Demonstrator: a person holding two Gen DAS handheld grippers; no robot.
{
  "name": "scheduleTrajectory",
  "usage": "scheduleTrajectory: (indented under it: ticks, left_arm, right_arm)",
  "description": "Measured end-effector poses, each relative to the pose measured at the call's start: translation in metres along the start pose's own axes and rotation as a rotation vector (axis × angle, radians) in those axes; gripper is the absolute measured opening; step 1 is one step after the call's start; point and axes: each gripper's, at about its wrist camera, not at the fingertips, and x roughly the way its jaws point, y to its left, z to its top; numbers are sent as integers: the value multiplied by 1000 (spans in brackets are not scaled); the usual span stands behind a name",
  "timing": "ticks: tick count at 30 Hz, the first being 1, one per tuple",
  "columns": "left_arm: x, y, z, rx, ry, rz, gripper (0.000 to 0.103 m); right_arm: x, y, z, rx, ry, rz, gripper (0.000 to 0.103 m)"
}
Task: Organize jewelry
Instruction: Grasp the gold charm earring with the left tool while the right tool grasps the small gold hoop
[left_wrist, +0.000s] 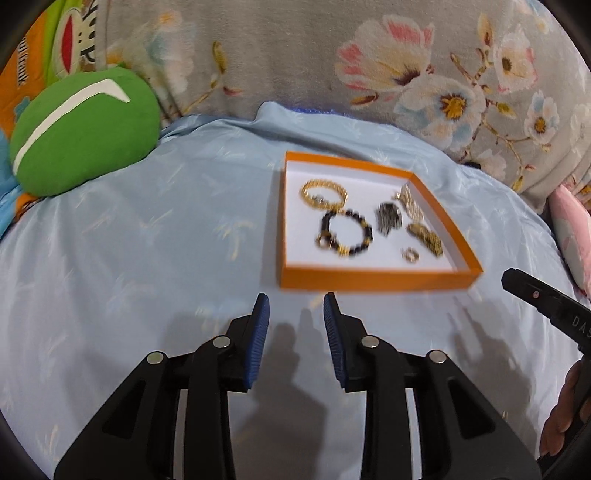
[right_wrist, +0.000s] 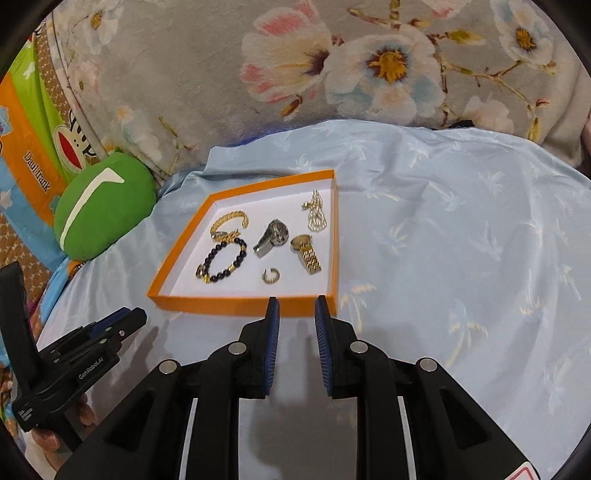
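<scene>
A shallow orange cardboard tray with a white floor (right_wrist: 184, 299) sits mid-frame, left of centre in the right wrist view, on a pale blue satin sheet (right_wrist: 443, 240). Inside lie a gold chain bracelet (right_wrist: 229, 223), a black-and-gold beaded bracelet (right_wrist: 221, 260), a silver watch (right_wrist: 271, 236), a gold watch (right_wrist: 306, 251), a small gold ring (right_wrist: 270, 276) and a pearl strand (right_wrist: 316, 216). The right gripper (right_wrist: 297, 308) and the left gripper (left_wrist: 296, 304) both hover empty near the tray's front edge, jaws apart. A green round plush cushion (right_wrist: 105, 206) rests at left.

Tray (right_wrist: 236, 304) on bed sheet (right_wrist: 461, 258), just ahead of my hand-held grippers. In tray: chain bracelet (right_wrist: 229, 223) back left, bead bracelet (right_wrist: 221, 260) before it, watches (right_wrist: 273, 236) centre, ring (right_wrist: 270, 276) front, necklace (right_wrist: 317, 216) back right. Cushion (right_wrist: 105, 210) left of tray.
</scene>
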Motion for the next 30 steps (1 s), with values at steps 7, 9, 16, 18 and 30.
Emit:
scheduleTrajectory:
  ticks: [7, 9, 16, 18, 30]
  left_arm:
    - [-31, 3, -38, -6, 46, -13, 45]
    - [-37, 1, -45, -6, 45, -9, 46]
    - [-51, -18, -60, 40, 52, -22, 46]
    - [-53, -21, -63, 43, 59, -29, 46]
    - [-52, -40, -71, 73, 93, -43, 46]
  right_arm:
    - [-28, 2, -66, 0, 84, -3, 24]
    - [-31, 5, -80, -17, 111, -14, 26]
    - [-34, 9, -90, -17, 136, -21, 28]
    - [-34, 11, -90, -27, 138, -34, 28]
    - [-38, 12, -94, -38, 138, -82, 12]
